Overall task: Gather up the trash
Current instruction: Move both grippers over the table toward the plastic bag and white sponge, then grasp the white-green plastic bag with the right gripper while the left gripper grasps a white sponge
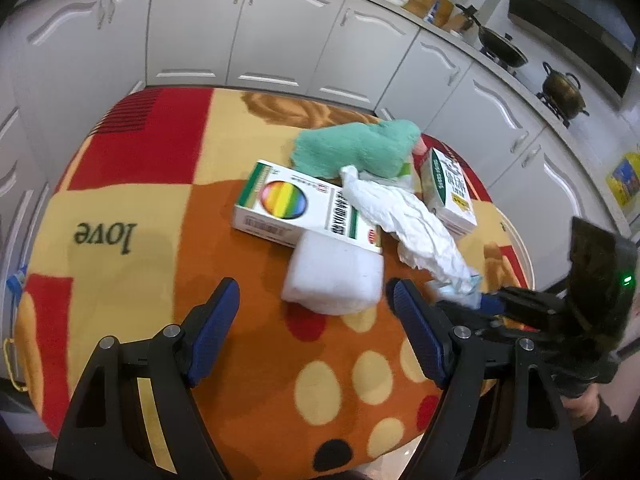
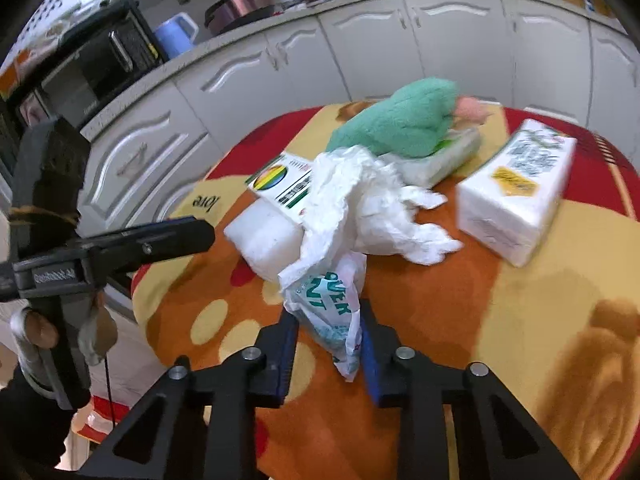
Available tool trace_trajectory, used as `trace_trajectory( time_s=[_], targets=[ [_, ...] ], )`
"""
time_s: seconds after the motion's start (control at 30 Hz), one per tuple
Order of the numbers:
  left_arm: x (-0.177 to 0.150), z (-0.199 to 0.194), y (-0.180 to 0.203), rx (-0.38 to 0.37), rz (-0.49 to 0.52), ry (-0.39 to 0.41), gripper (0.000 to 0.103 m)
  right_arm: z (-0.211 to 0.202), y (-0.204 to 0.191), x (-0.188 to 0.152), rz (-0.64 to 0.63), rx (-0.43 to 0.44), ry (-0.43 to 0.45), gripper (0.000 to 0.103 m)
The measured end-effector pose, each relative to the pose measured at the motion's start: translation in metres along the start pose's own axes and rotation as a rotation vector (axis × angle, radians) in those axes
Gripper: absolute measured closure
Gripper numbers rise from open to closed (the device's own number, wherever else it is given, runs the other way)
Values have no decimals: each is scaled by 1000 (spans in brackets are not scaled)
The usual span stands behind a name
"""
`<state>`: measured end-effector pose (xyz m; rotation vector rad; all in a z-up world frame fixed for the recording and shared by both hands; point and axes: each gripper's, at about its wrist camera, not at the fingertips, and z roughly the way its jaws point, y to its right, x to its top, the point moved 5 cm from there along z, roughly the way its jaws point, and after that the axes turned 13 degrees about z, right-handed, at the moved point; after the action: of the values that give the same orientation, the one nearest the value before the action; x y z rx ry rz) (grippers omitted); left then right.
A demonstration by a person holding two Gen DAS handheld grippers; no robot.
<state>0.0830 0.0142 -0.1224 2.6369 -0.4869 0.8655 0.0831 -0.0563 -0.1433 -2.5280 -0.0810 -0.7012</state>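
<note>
Here, right gripper [image 2: 328, 344]: fingers pinched on crumpled plastic bag [image 2: 340, 216], which trails mid-table over rainbow box [image 1: 296, 204] and foam block [image 1: 334, 276]. Left gripper [image 1: 316, 308]: fingers wide, just short of foam block. Bare table [image 1: 120, 208] toward its left edge

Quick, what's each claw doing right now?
Left gripper: open, holding nothing.
Right gripper: closed on the white plastic bag.
</note>
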Motion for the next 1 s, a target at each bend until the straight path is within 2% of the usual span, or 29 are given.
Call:
trace_trajectory(
  time_s=[0.13,0.3,0.33,0.37,0.43,0.53,0.63,0.77,1.0],
  targets=[
    [3,12,17,-12,48,-14,24,-29,18,-3,25,-24,23,80],
    [6,34,24,39,75,-46,24,-56,39,-4,64,-56,62,80],
    [5,37,23,41,69,-49,30,-59,41,-4,69,-57,68,80],
    [5,38,19,49,57,-51,41,-62,43,-4,75,-57,74,80],
    [4,34,13,58,43,-47,52,-68,50,-3,88,-57,86,80],
    [2,24,6,24,11,-37,60,-76,55,-4,102,-59,105,80],
    [1,8,5,46,30,-13,61,-85,60,-3,113,-62,126,80],
    [4,-11,16,39,55,16,62,-96,66,0,128,-68,151,80],
    [19,-22,61,-34,127,52,62,-116,86,1,156,-118,192,80]
  ],
)
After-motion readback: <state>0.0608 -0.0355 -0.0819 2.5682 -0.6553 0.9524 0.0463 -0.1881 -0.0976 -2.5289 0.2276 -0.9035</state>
